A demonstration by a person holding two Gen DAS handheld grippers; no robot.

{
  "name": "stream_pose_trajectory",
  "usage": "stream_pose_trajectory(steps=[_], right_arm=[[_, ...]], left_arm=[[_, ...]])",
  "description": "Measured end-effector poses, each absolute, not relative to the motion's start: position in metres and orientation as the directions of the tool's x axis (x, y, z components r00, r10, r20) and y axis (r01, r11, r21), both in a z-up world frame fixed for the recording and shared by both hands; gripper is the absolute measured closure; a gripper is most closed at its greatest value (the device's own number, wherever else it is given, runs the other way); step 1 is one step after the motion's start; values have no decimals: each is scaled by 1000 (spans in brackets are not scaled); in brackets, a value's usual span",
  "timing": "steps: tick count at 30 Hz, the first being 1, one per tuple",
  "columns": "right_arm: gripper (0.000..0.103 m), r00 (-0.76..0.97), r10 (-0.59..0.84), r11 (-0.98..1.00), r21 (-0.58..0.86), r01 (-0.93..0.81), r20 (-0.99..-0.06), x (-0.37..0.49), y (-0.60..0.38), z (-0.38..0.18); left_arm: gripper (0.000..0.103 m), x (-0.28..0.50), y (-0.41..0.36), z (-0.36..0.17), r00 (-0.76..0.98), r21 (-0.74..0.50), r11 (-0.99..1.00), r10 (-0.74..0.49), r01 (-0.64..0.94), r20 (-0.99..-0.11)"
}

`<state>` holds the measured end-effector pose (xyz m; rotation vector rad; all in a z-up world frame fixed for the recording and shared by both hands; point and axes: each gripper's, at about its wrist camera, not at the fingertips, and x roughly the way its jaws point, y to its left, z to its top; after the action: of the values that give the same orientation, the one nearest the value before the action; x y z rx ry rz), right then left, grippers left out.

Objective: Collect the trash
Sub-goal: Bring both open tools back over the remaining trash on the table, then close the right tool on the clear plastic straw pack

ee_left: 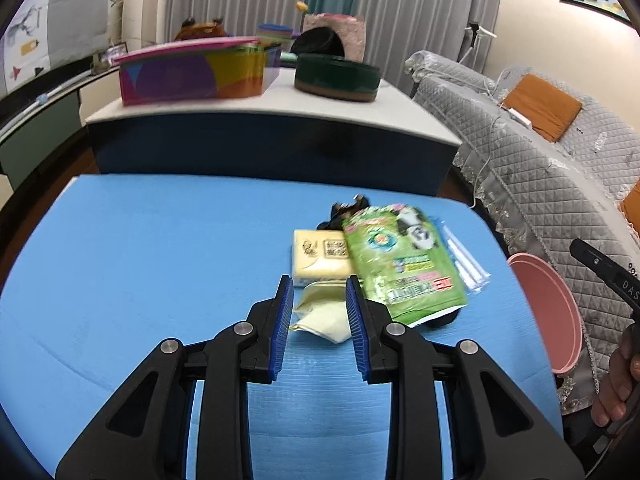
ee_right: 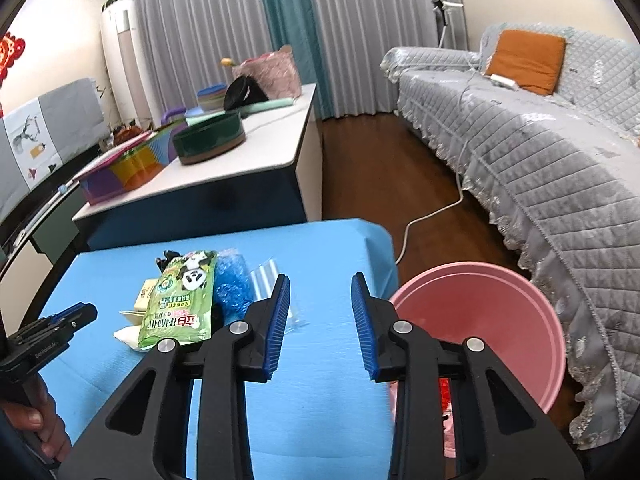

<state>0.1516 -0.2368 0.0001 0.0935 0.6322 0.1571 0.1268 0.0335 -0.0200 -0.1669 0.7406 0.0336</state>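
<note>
Left wrist view: one green packet [ee_left: 404, 264], one cream packet [ee_left: 320, 258], one pink bin [ee_left: 548, 308]; left claw [ee_left: 319, 328] and right claw [ee_right: 320, 328] both spread, empty.

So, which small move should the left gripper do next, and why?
Probably ease the left gripper forward and close on the crumpled pale wrapper. Its open jaws already frame that wrapper, which lies nearest on the blue table, and the pink bin waits beside.

both grippers, left gripper [ee_left: 318, 300] and right gripper [ee_right: 320, 300], angled down, jaws apart.
</note>
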Motion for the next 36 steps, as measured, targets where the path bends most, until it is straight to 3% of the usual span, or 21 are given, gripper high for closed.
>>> stream_pose_trajectory(steps=[8, 12, 27, 33, 36], right_arm=[[69, 757, 189, 982, 130, -137, -626, 174, -218, -23], [65, 735, 188, 982, 136, -130, -651, 186, -215, -35], [54, 659, 222, 975, 168, -145, -718, 229, -199, -71], [55, 633, 221, 975, 147, -168, -742, 235, -188, -80], [69, 620, 214, 975, 125, -184, -755, 236, -183, -84]], left_arm=[[75, 144, 31, -45, 703, -130, 990, -61, -46, -709], [60, 152, 35, -52, 688, -141, 989, -72, -44, -723], [59, 169, 38, -66, 655, -160, 987, -119, -3, -746], [59, 173, 39, -68, 651, -176, 984, -134, 0, -747], [59, 173, 36, -68, 652, -175, 985, -137, 7, -746]])
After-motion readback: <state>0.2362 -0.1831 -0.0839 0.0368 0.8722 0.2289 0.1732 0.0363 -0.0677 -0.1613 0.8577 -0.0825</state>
